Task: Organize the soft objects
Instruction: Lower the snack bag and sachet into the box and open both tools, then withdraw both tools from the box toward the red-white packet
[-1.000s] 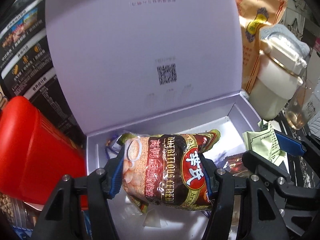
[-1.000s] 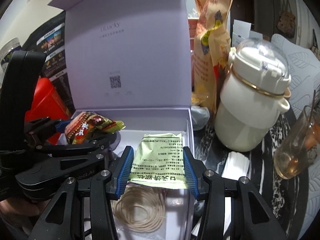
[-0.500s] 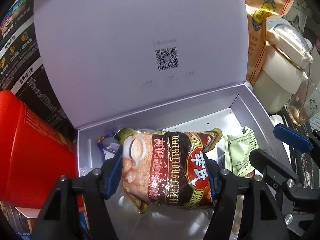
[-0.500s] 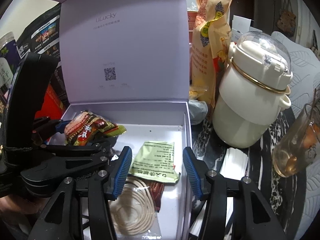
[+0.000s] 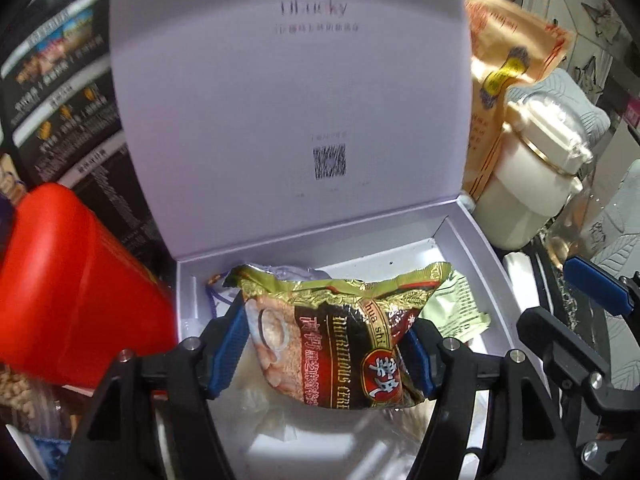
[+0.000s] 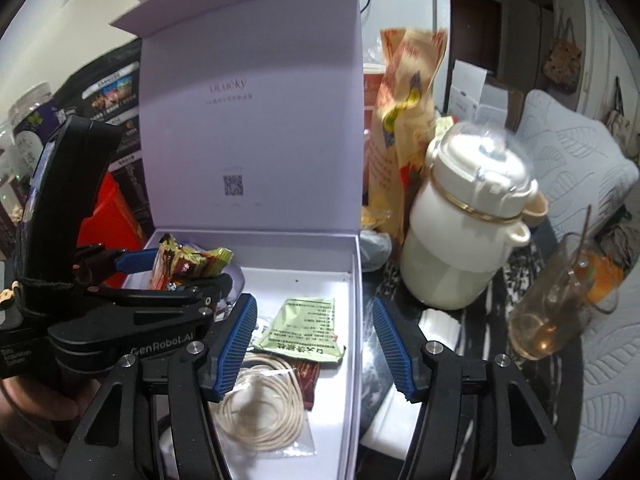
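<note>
My left gripper (image 5: 328,350) is shut on a brown and gold cereal sachet (image 5: 340,332) and holds it over the left part of the open lavender box (image 5: 476,240). The sachet also shows in the right wrist view (image 6: 188,262), clamped in the left gripper (image 6: 176,268). My right gripper (image 6: 316,344) is open and empty above the box's front right part. Below it a green sachet (image 6: 306,326) lies flat on the box floor, beside a bagged coil of cream cord (image 6: 260,404). The green sachet also shows in the left wrist view (image 5: 456,312).
The box lid (image 6: 256,120) stands upright at the back. A red container (image 5: 68,288) stands left of the box. A white lidded jar (image 6: 468,232), an orange snack bag (image 6: 404,136) and a glass cup (image 6: 560,300) stand to its right.
My right gripper let go of the green sachet, which now lies in the box, and drew back open. My left gripper kept hold of the cereal sachet and shifted slightly over the box.
</note>
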`<state>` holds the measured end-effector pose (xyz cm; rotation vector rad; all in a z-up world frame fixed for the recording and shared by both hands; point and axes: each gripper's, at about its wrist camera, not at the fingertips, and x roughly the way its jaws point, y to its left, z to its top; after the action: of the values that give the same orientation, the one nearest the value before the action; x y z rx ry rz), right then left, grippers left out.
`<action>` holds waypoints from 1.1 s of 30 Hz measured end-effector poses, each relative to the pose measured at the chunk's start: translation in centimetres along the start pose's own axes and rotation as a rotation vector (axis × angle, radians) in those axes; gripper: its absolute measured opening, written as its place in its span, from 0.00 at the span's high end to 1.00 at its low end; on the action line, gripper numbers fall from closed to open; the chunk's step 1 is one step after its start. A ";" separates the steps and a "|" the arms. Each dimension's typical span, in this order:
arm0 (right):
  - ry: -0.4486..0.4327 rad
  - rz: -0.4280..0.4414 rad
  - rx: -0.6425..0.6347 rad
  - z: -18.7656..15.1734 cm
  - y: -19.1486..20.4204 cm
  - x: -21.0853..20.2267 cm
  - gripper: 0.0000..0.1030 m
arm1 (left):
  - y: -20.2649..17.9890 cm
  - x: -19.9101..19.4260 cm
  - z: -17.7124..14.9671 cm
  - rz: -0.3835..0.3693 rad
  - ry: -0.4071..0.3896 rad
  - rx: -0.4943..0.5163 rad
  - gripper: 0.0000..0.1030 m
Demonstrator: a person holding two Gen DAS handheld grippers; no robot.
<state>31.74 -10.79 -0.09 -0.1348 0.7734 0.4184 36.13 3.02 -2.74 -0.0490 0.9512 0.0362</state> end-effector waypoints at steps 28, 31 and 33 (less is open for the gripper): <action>-0.267 -0.075 -0.002 -0.1 1.6 -15.5 0.28 | -1.4 -19.0 -3.6 0.027 -0.291 0.047 0.03; -0.286 -0.080 -0.010 -0.7 2.2 -17.2 0.28 | -1.4 -21.3 -4.6 0.027 -0.324 0.056 0.03; -0.300 -0.080 -0.015 -1.2 2.7 -18.5 0.28 | -1.4 -22.4 -5.3 0.025 -0.344 0.057 0.03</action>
<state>18.05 -14.55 12.08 -0.1137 0.4679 0.3585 18.86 1.09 12.48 0.0218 0.6086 0.0393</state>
